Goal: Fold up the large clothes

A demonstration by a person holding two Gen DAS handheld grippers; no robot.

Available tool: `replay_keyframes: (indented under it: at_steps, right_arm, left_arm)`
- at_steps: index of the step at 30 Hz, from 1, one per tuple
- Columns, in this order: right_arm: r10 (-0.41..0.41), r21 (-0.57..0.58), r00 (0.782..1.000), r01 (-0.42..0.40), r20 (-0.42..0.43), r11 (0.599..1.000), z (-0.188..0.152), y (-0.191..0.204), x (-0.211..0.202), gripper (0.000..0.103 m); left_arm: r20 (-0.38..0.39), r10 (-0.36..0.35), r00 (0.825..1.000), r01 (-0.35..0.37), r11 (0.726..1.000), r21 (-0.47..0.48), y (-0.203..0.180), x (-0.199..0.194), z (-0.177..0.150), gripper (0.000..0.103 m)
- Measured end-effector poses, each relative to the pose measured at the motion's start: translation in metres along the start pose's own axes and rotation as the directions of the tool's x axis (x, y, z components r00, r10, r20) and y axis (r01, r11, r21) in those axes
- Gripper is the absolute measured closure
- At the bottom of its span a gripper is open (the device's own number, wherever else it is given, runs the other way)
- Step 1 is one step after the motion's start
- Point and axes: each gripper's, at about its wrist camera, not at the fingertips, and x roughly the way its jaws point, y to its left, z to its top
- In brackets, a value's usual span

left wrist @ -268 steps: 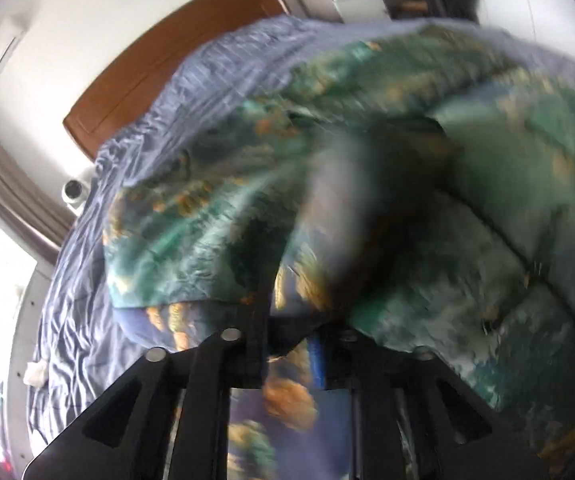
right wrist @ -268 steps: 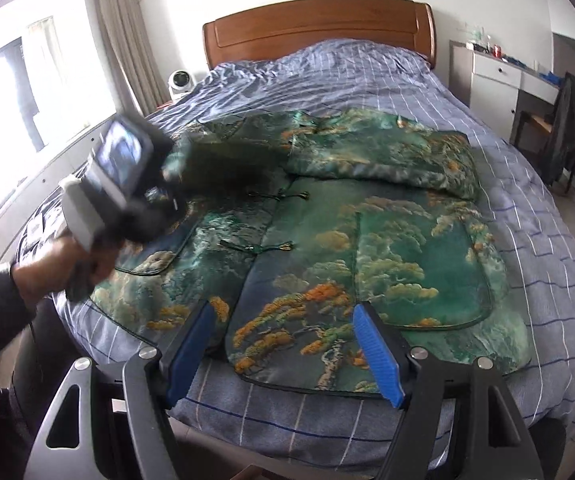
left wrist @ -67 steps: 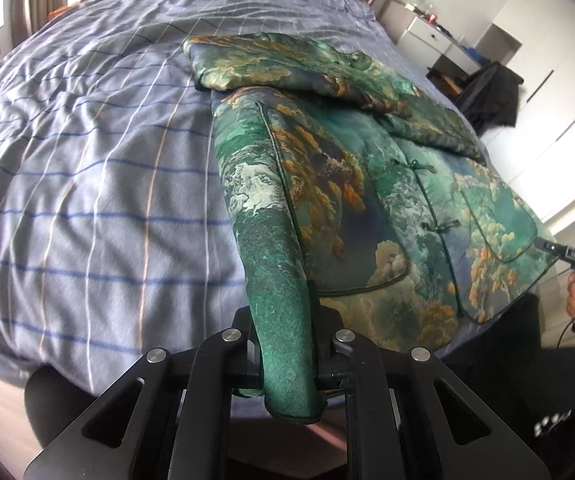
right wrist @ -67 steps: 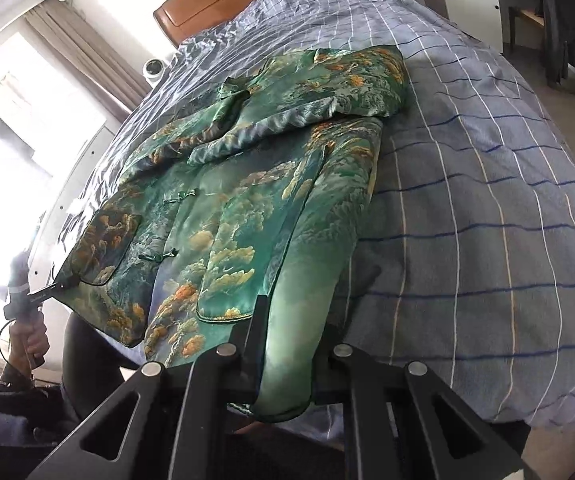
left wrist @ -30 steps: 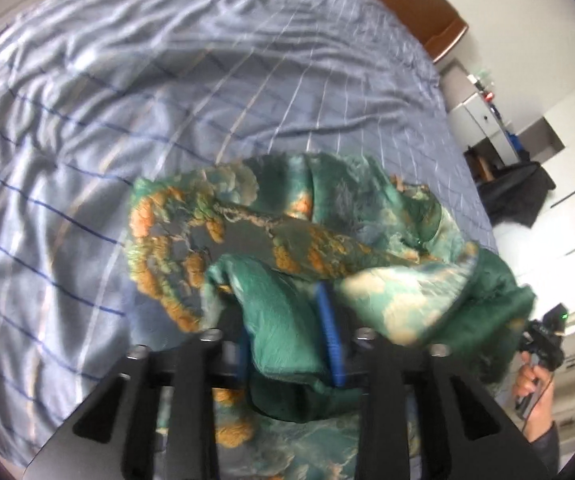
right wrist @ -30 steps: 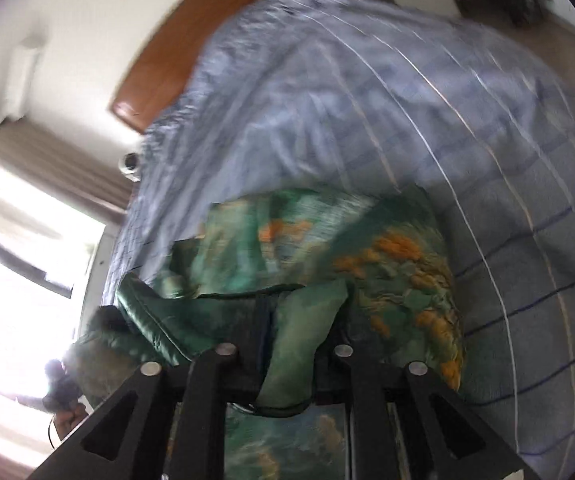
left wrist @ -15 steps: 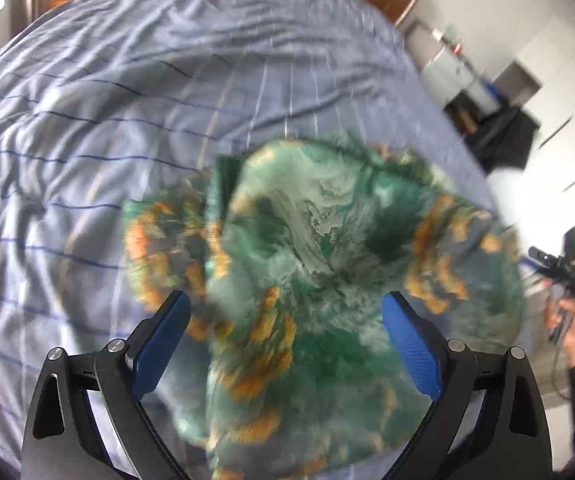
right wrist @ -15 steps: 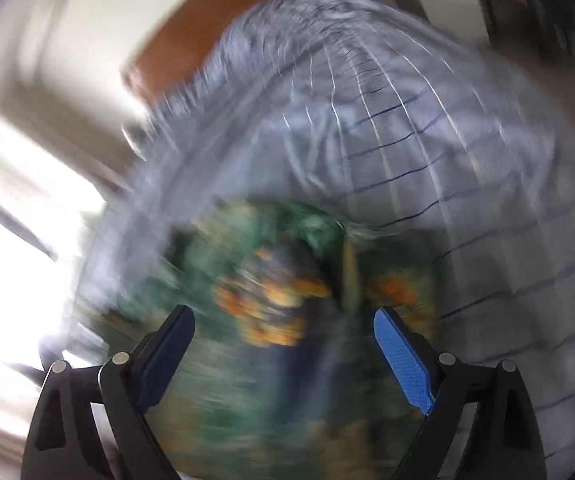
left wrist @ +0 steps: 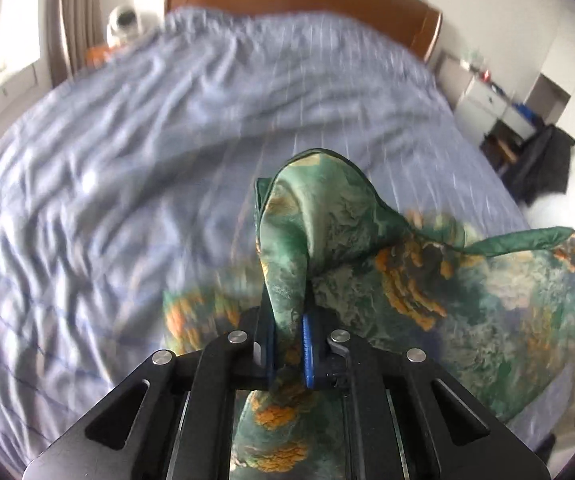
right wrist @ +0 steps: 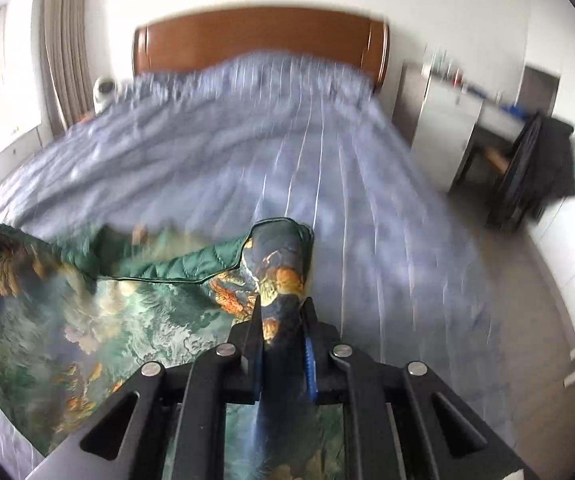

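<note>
Green brocade jacket [left wrist: 439, 280], printed with orange pines, billows blurred above the blue striped bed [left wrist: 135, 152]; the left gripper [left wrist: 289, 344] has its jaws clamped on a raised fold. From the right wrist, the right gripper [right wrist: 283, 344] pinches another jacket corner between narrow jaws.

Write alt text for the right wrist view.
The right gripper is shut on a bunched edge of a green patterned jacket, whose bulk spreads to the left over a blue striped bedspread. A wooden headboard stands at the far end; the picture is motion-blurred.
</note>
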Motion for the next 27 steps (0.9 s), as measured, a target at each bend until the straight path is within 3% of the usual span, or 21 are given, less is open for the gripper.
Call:
replay_keyframes:
  at_steps: [4, 7, 10, 12, 17, 24, 26, 27]
  right_arm:
    - [-0.043, 0.000, 0.994, 0.043, 0.097, 0.999, 0.029, 0.002, 0.006, 0.088]
    - [-0.096, -0.008, 0.993, 0.097, 0.067, 0.995, 0.025, 0.002, 0.044, 0.088]
    - [-0.117, 0.007, 0.992, 0.118, -0.054, 0.993, -0.006, -0.001, 0.100, 0.088]
    - [-0.107, 0.025, 0.988, 0.111, -0.108, 0.994, -0.030, -0.003, 0.125, 0.088]
    - [-0.082, 0.084, 0.988, 0.094, -0.129, 0.992, -0.058, -0.007, 0.150, 0.088]
    - [-0.067, 0.097, 0.988, 0.081, -0.137, 0.992, -0.060, -0.009, 0.167, 0.084]
    - [-0.066, 0.098, 0.988, 0.080, -0.138, 0.992, -0.059, -0.007, 0.168, 0.084]
    - [-0.063, 0.101, 0.988, 0.078, -0.139, 0.992, -0.059, -0.007, 0.168, 0.083]
  left_arm:
    - [0.121, 0.119, 0.986, -0.124, 0.992, 0.036, -0.018, 0.017, 0.016, 0.094]
    - [0.090, 0.216, 0.972, -0.223, 0.973, 0.065, -0.020, 0.068, -0.001, 0.094]
    - [0.024, 0.220, 0.975, -0.220, 0.975, 0.041, -0.005, 0.105, -0.028, 0.094]
    - [0.029, 0.205, 0.978, -0.205, 0.978, 0.023, 0.000, 0.114, -0.039, 0.093]
    - [0.063, 0.168, 0.984, -0.167, 0.986, -0.018, 0.009, 0.120, -0.052, 0.091]
    - [0.071, 0.154, 0.986, -0.152, 0.988, -0.025, 0.007, 0.124, -0.047, 0.086]
    - [0.076, 0.161, 0.984, -0.159, 0.987, -0.027, 0.007, 0.121, -0.047, 0.078]
    - [0.076, 0.170, 0.983, -0.168, 0.985, -0.030, 0.007, 0.119, -0.046, 0.066]
